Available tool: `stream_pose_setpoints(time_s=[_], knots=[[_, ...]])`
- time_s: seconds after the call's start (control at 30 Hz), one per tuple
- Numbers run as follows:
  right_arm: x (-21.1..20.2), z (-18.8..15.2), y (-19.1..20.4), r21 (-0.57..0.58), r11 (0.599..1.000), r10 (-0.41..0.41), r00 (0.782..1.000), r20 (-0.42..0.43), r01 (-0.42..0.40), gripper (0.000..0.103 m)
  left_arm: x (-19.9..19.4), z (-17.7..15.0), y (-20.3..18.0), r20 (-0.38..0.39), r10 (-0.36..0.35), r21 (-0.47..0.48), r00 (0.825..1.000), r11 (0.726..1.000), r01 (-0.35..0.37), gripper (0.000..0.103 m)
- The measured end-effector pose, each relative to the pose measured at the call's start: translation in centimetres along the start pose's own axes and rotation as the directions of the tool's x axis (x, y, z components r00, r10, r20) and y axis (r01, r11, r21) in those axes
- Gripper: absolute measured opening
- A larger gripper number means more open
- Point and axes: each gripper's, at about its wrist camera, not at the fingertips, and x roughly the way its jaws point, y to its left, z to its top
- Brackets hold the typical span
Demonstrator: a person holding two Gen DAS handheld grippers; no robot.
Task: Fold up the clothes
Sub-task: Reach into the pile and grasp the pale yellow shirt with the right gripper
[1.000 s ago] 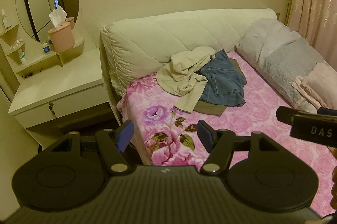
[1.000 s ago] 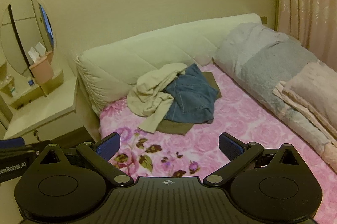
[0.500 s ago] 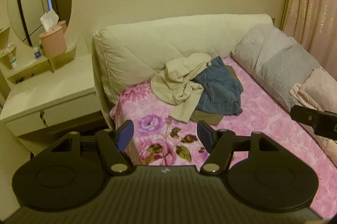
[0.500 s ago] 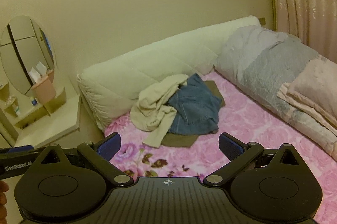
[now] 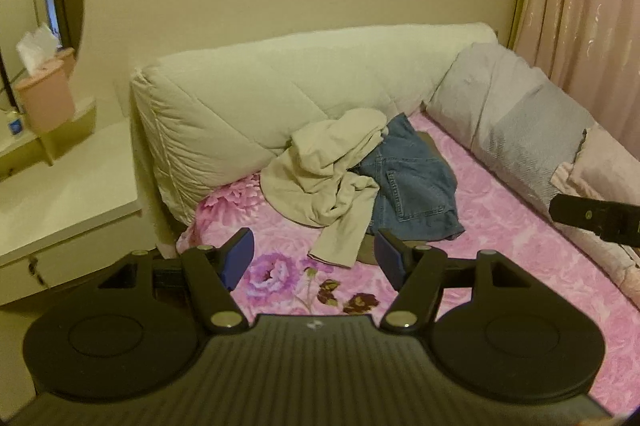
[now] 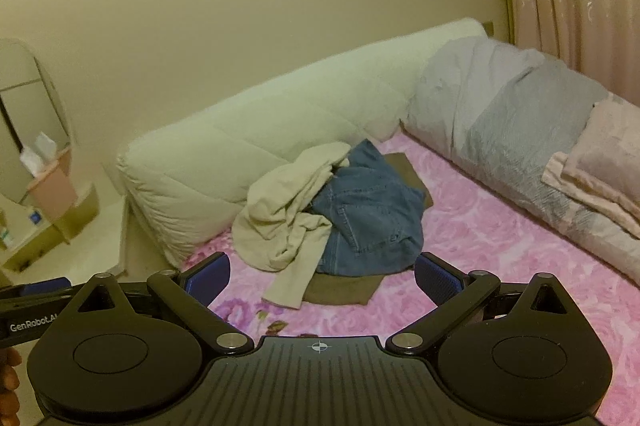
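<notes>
A heap of clothes lies on the pink floral bed (image 5: pixel 500 238) near the headboard: a cream long-sleeved top (image 5: pixel 332 177) on the left, blue jeans (image 5: pixel 412 185) on the right, an olive garment (image 6: pixel 344 290) under both. The same top (image 6: pixel 288 214) and jeans (image 6: pixel 372 222) show in the right wrist view. My left gripper (image 5: pixel 314 260) is open and empty, short of the heap, with the cream sleeve end between its fingertips in view. My right gripper (image 6: pixel 322 276) is open and empty, wider, also short of the heap.
A cream padded headboard (image 5: pixel 256 97) stands behind the heap. A grey rolled duvet (image 6: pixel 512 129) and folded pink bedding (image 6: pixel 600 161) lie along the right by a pink curtain (image 5: pixel 588 5). A white dresser (image 5: pixel 60 193) with a mirror and pink tissue holder (image 5: pixel 44 97) stands left.
Both grippers have moved forward and closer to the heap of clothes, which looks larger now. Both stay open.
</notes>
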Motion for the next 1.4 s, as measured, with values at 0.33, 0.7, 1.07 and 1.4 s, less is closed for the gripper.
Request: stream_pose_setpoints(time_s=[0.33, 0.7, 1.07, 1.4], knots=[[12.3, 3.5, 2.6, 0.056, 0.998, -0.024, 0.994, -0.109, 0.030, 0.092, 11.3, 5.9, 5.5, -0.080, -0.052, 0.031, 0.995, 0.998, 0.055, 0.062], [25.0, 5.0, 4.3, 0.080, 0.992, -0.077, 0.965, -0.250, 0.100, 0.083, 24.1, 11.3, 10.5, -0.174, -0.119, 0.025, 0.977, 0.992, 0.125, 0.062], [36.2, 2.4, 2.9, 0.243, 0.961, -0.022, 0.914, -0.405, 0.131, 0.062, 34.6, 12.6, 11.9, -0.284, -0.163, 0.027, 0.945, 0.984, 0.178, 0.062], [44.4, -2.3, 0.2, 0.544, 0.823, 0.131, 0.877, -0.463, 0.164, 0.046, 39.3, 11.5, 12.8, -0.347, -0.145, 0.016, 0.926, 0.987, 0.161, 0.061]])
